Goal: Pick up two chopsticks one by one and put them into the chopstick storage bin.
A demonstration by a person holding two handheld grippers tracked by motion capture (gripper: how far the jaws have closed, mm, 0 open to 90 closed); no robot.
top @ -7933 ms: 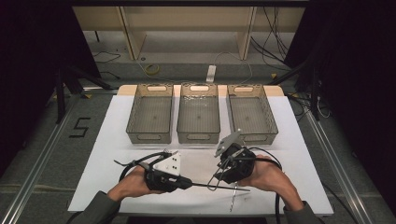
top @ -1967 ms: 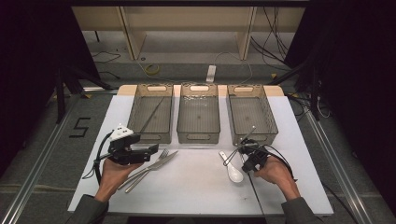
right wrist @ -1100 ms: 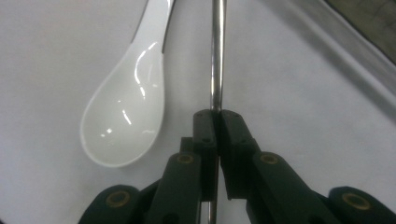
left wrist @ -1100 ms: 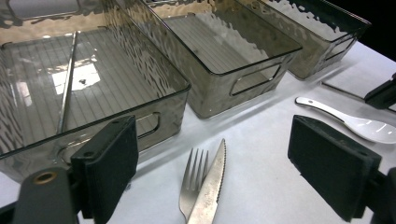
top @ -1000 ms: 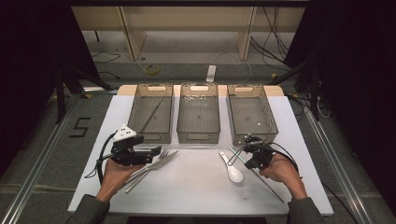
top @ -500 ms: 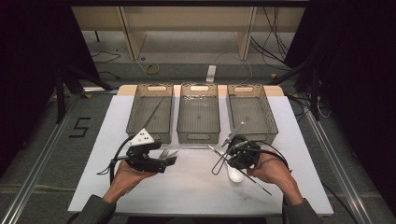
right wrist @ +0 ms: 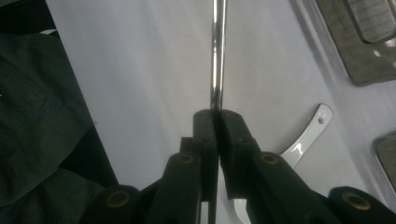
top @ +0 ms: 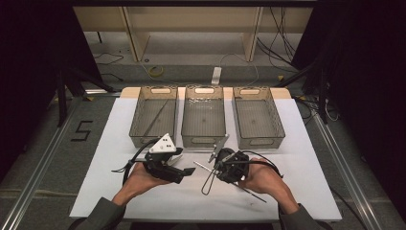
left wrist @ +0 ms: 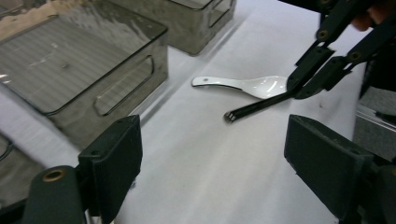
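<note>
My right gripper (top: 216, 166) is shut on a thin metal stick (top: 253, 194) and holds it above the white table, its tip pointing left. In the right gripper view the stick (right wrist: 217, 56) runs straight up from the closed jaws (right wrist: 215, 116). A white ceramic spoon (left wrist: 243, 85) lies on the table just beyond that stick (left wrist: 247, 109); its handle (right wrist: 308, 133) shows beside my right jaws. My left gripper (top: 186, 162) hovers to the left, facing the right gripper (left wrist: 294, 91). It stands open (left wrist: 210, 158); its jaws have just been closing a little, with nothing between them.
Three clear plastic bins stand in a row behind the grippers: left (top: 153, 139), middle (top: 203, 141), right (top: 258, 143). A thin stick (top: 155, 117) lies in the left bin. The white table cover (top: 110, 191) ends close to the person's sleeves.
Both hands have moved inward toward the table's middle. The right gripper has carried the stick left over the spoon. The left gripper has shifted right, away from the cutlery.
</note>
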